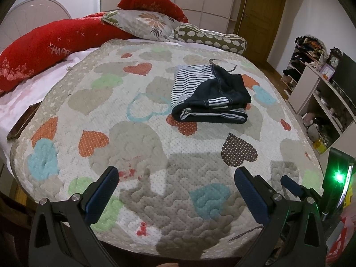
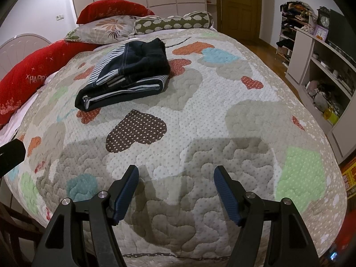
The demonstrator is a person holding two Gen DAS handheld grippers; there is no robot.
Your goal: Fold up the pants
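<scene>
The pants (image 1: 209,93) are dark navy with striped lining and lie folded in a compact stack on the heart-patterned quilt (image 1: 138,146). They also show in the right wrist view (image 2: 126,77), up and left of centre. My left gripper (image 1: 175,173) is open and empty, held above the near part of the quilt, well short of the pants. My right gripper (image 2: 175,173) is open and empty too, also over the near quilt. The right gripper's fingers (image 1: 289,184) show at the lower right of the left wrist view.
Red pillows (image 1: 44,46), a floral pillow (image 1: 144,22) and a spotted bolster (image 1: 211,37) lie at the bed's head. Shelving (image 2: 322,71) with clutter and a clock stands along the right wall. A wooden door (image 2: 240,6) is behind the bed.
</scene>
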